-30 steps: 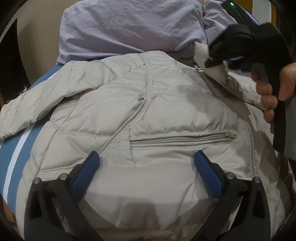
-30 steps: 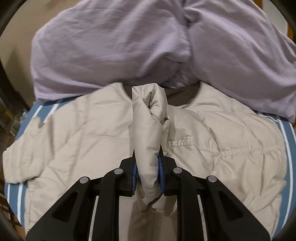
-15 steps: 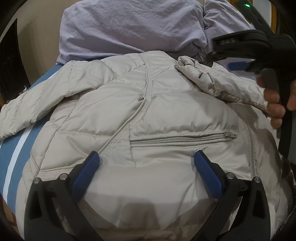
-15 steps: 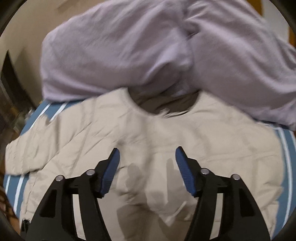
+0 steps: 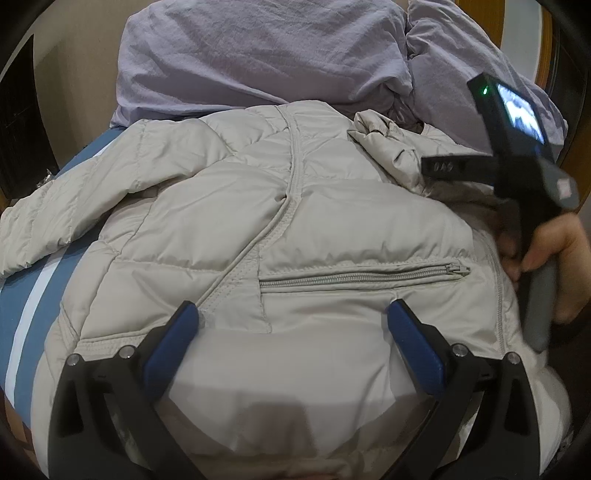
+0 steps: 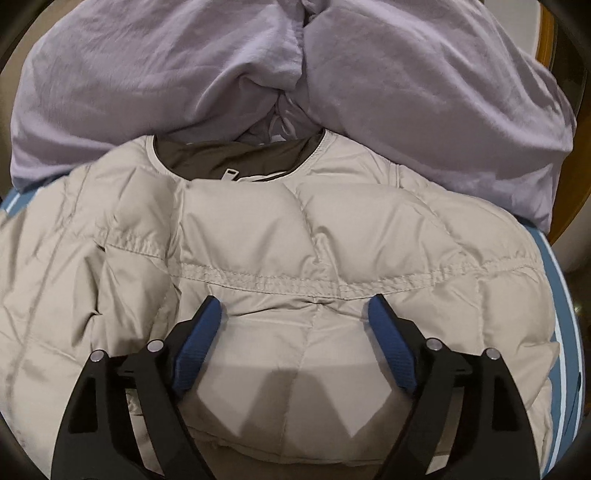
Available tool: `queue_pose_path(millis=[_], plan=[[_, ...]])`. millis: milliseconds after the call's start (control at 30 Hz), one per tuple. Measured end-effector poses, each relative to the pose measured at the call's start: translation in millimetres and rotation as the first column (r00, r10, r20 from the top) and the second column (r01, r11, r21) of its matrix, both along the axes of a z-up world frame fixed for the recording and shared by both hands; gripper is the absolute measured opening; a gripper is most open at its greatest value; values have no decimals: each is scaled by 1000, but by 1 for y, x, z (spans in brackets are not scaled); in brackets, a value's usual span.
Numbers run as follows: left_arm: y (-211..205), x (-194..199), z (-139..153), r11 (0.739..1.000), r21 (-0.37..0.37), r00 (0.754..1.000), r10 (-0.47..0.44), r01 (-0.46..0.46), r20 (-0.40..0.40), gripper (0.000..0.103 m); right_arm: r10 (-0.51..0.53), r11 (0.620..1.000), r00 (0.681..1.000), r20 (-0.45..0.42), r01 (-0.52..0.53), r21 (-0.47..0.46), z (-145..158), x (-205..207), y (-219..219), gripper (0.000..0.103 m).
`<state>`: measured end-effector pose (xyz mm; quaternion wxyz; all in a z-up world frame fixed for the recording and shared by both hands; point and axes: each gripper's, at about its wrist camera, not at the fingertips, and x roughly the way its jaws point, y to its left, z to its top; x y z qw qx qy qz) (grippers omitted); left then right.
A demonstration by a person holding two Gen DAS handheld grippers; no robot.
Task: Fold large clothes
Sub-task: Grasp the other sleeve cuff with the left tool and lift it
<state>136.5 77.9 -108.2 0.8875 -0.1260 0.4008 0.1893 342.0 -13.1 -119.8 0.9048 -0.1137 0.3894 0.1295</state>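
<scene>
A beige quilted puffer jacket (image 5: 295, 229) lies spread on a blue striped surface (image 5: 33, 295); it also fills the right wrist view (image 6: 295, 236). Its zipped pocket (image 5: 362, 275) faces up. One sleeve (image 5: 388, 147) lies folded across the jacket's upper right; the other sleeve (image 5: 44, 218) stretches out left. My left gripper (image 5: 291, 317) is open and empty just above the jacket's lower part. My right gripper (image 6: 295, 314) is open and empty over the jacket's shoulder area, below the dark-lined collar (image 6: 240, 162). The right tool's body (image 5: 517, 166) shows at the right.
A crumpled lavender garment (image 5: 258, 55) lies piled behind the jacket, touching its collar edge; it also shows in the right wrist view (image 6: 295, 66). The blue striped surface shows at the right edge (image 6: 565, 332). A wooden frame (image 6: 546, 29) stands at far right.
My right gripper opened and let go of the sleeve, which now lies folded on the jacket. The right gripper then drew back and lowered. My left gripper has not moved.
</scene>
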Motion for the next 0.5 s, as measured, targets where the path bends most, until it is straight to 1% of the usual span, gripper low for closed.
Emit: queue_pose_path(millis=[100, 333, 400, 500], plan=[[3, -1, 2, 1000, -22, 1000, -3, 3, 0, 101, -1, 1000, 1000, 15, 1, 4, -2, -4, -1, 84], [14, -9, 14, 997, -79, 1000, 1, 0, 13, 101, 1, 1000, 1000, 4, -1, 25, -3, -4, -4, 85], [20, -15, 21, 997, -68, 1000, 24, -22, 21, 101, 2, 1000, 1000, 1, -2, 30, -3, -3, -4, 85], [31, -22, 34, 997, -26, 997, 70, -70, 29, 101, 4, 999, 1000, -3, -4, 38, -3, -2, -5, 86]])
